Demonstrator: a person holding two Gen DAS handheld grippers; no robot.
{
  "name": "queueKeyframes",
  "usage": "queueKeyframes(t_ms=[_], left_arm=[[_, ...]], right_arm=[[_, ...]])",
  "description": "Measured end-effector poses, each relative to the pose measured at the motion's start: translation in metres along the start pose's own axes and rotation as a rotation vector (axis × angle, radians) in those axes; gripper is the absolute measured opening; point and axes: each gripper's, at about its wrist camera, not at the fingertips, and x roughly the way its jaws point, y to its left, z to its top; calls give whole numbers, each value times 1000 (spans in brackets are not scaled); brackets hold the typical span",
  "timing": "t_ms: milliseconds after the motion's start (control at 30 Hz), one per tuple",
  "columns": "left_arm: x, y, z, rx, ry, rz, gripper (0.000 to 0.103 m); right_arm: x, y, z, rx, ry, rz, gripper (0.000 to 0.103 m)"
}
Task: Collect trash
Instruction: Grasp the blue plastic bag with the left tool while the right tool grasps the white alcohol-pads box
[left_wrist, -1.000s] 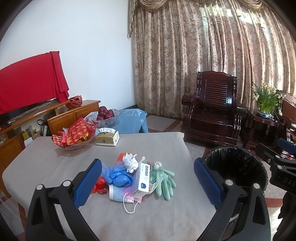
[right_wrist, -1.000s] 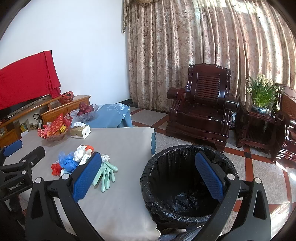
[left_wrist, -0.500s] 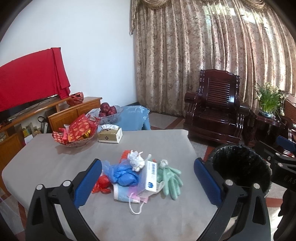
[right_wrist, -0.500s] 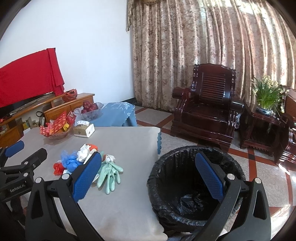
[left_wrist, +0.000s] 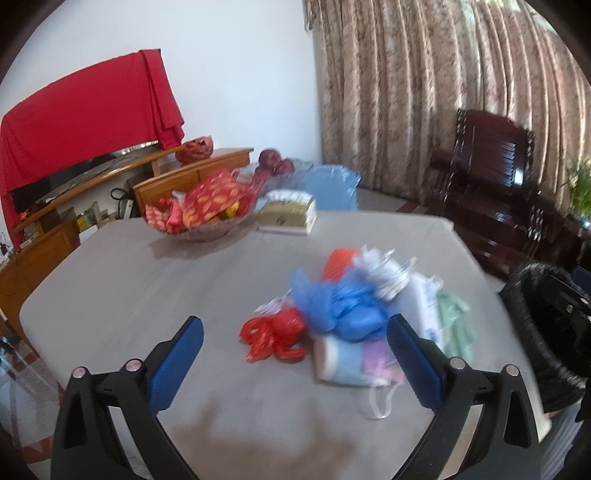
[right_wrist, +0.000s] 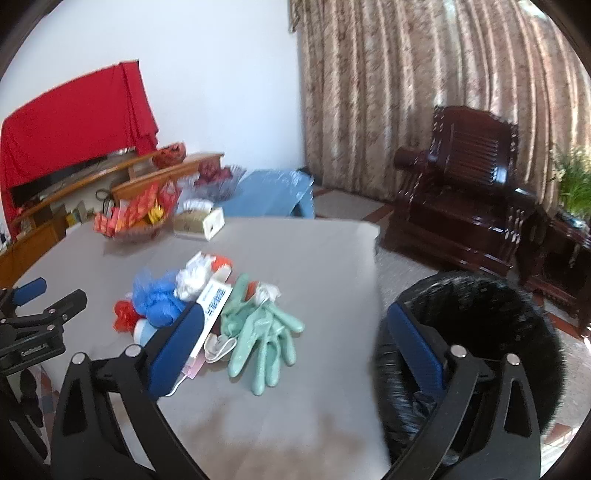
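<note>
A heap of trash lies on the grey table (left_wrist: 155, 295): a red scrap (left_wrist: 273, 334), a blue plastic bag (left_wrist: 340, 306), crumpled white paper (left_wrist: 384, 273), a white box (right_wrist: 212, 308), face masks (left_wrist: 351, 363) and green rubber gloves (right_wrist: 262, 336). My left gripper (left_wrist: 295, 362) is open and empty, low over the table just short of the heap. My right gripper (right_wrist: 295, 347) is open and empty, above the gloves. A bin with a black bag (right_wrist: 476, 332) stands off the table's right edge.
A glass bowl of red packets (left_wrist: 201, 210) and a tissue box (left_wrist: 288, 218) stand at the table's far side. A fruit bowl (left_wrist: 275, 166), a blue-covered stool (right_wrist: 266, 192), a wooden TV cabinet (left_wrist: 92, 192) and a dark armchair (right_wrist: 465, 199) lie beyond.
Both grippers have moved forward and lower toward the heap, swinging left. The heap looks larger; the bin has shifted right. Nothing was picked up.
</note>
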Motion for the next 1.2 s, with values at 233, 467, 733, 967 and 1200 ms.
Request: queueKeyframes(t_ms=[233, 467, 733, 967, 1200], left_arm=[[22, 15, -11, -9, 38, 35, 96], [37, 29, -12, -25, 42, 49, 96], [41, 36, -10, -44, 52, 30, 92], [44, 37, -7, -54, 60, 2, 82], [52, 20, 0, -40, 58, -47, 81]], right_arm=[[43, 30, -5, 6, 83, 88, 81], [69, 65, -12, -37, 134, 138, 79], [97, 80, -23, -63, 211, 161, 65], [96, 83, -23, -68, 233, 239, 39], [71, 63, -15, -45, 187, 241, 33]])
